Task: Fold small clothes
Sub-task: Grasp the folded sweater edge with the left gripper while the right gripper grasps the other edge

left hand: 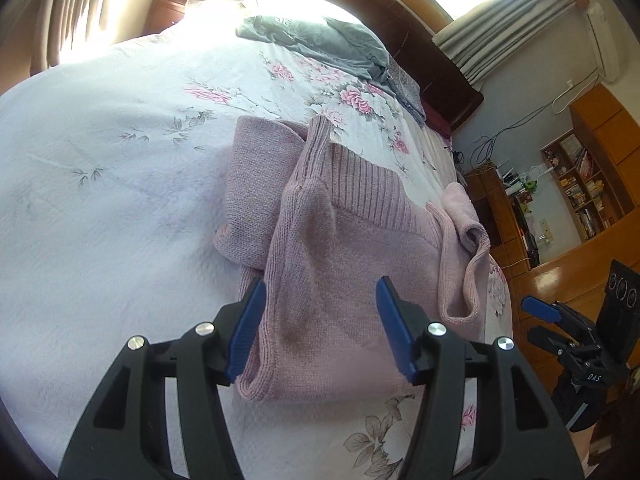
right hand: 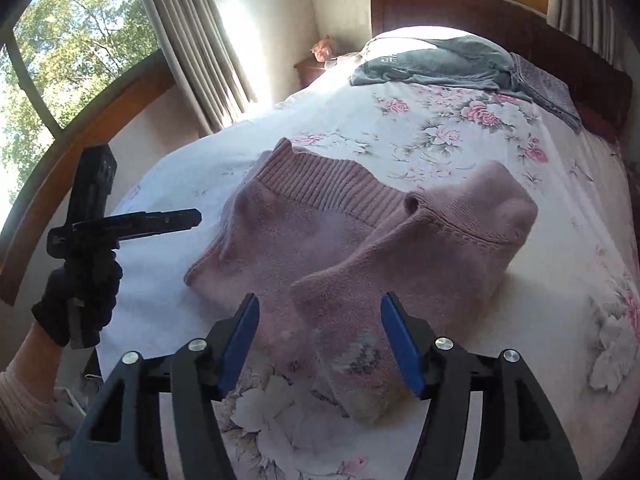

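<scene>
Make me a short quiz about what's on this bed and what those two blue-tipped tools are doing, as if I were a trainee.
1. True or false: the pink sweater lies on the floral bedspread.
2. Multiple choice: the left tool and right tool are: A) both open, holding nothing; B) both clamped on cloth; C) one open, one shut.
3. Fill in: near the headboard lies a bundle of ____ coloured clothing.

Key: 1 true; 2 A; 3 grey.
</scene>
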